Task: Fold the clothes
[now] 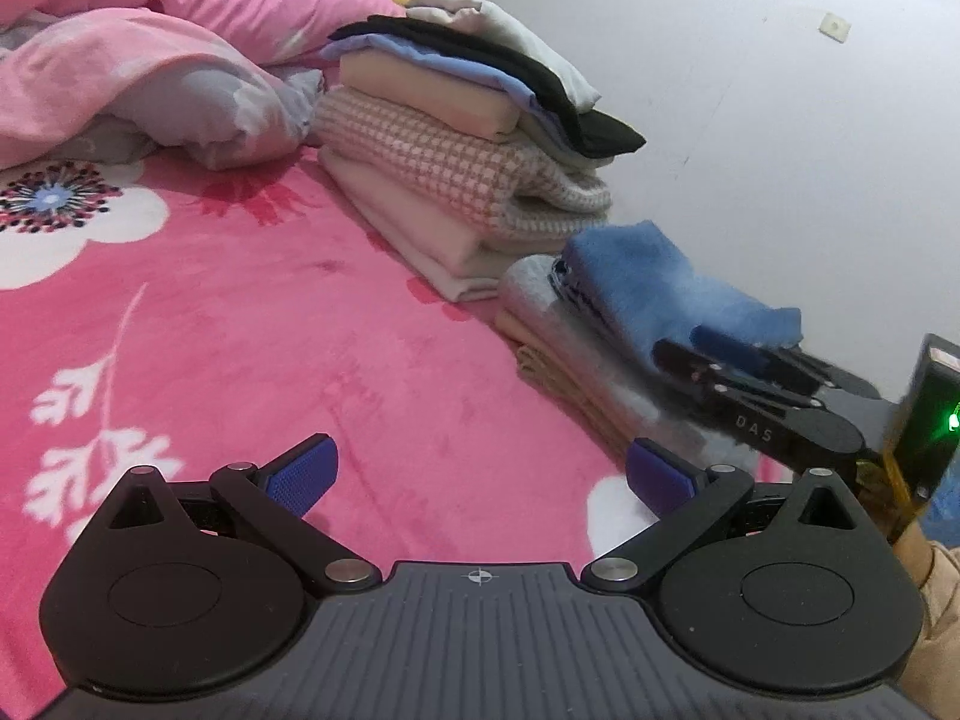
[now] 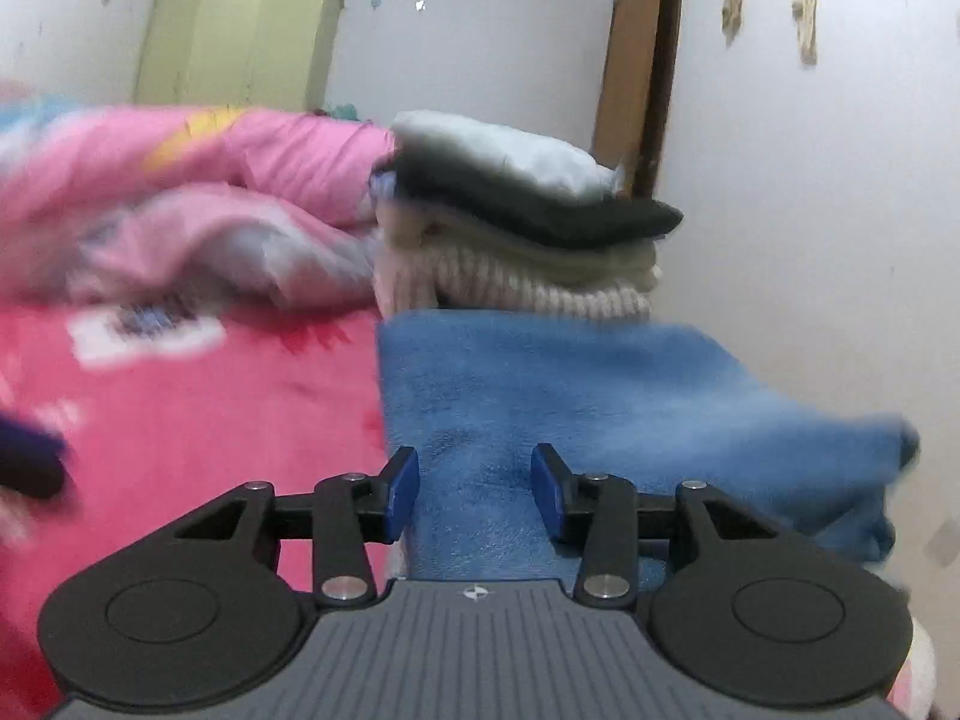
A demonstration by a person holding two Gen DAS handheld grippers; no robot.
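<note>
Right wrist view: right tongs [image 2: 474, 486] parted partway around the folded blue garment [image 2: 600, 396], pads apparently clear of it, likely setting it on the small pile [image 1: 576, 360] beside the tall stack [image 1: 474, 138] on the bed [image 1: 240, 330]. Left tongs [image 1: 480, 471] wide, empty.

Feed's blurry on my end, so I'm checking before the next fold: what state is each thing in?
Left gripper: jaws wide open, empty.
Right gripper: jaws part open over blue towel, not pinching.
Blue towel: folded, on the short pile.
Tall stack: folded.
Pink quilt: bunched up.
Door: open.
</note>
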